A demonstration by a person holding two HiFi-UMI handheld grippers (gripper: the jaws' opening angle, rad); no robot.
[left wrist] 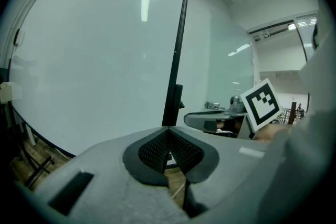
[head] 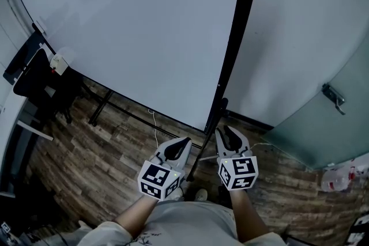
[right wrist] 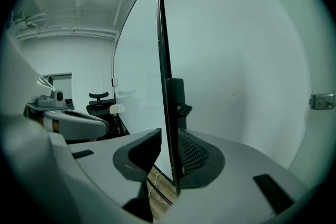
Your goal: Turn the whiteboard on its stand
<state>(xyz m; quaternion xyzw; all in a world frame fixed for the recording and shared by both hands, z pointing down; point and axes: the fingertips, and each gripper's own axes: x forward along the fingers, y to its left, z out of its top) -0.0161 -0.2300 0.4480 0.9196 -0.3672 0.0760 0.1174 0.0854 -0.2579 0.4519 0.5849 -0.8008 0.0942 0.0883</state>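
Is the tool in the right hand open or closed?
Open: the right tool has jaws apart, with the whiteboard's black edge between them, a gap beside it.

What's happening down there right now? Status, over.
Left gripper jaws shut, empty. Right gripper jaws open, whiteboard edge lined up between them, not gripped. Chair near board's far end, may obstruct.

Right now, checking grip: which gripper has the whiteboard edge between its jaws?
The right gripper: its parted jaws straddle the whiteboard edge; the left gripper is shut.

one whiteboard (head: 132, 26), one chair (head: 34, 75), and two grippers: left gripper (head: 186, 140), right gripper (head: 222, 131).
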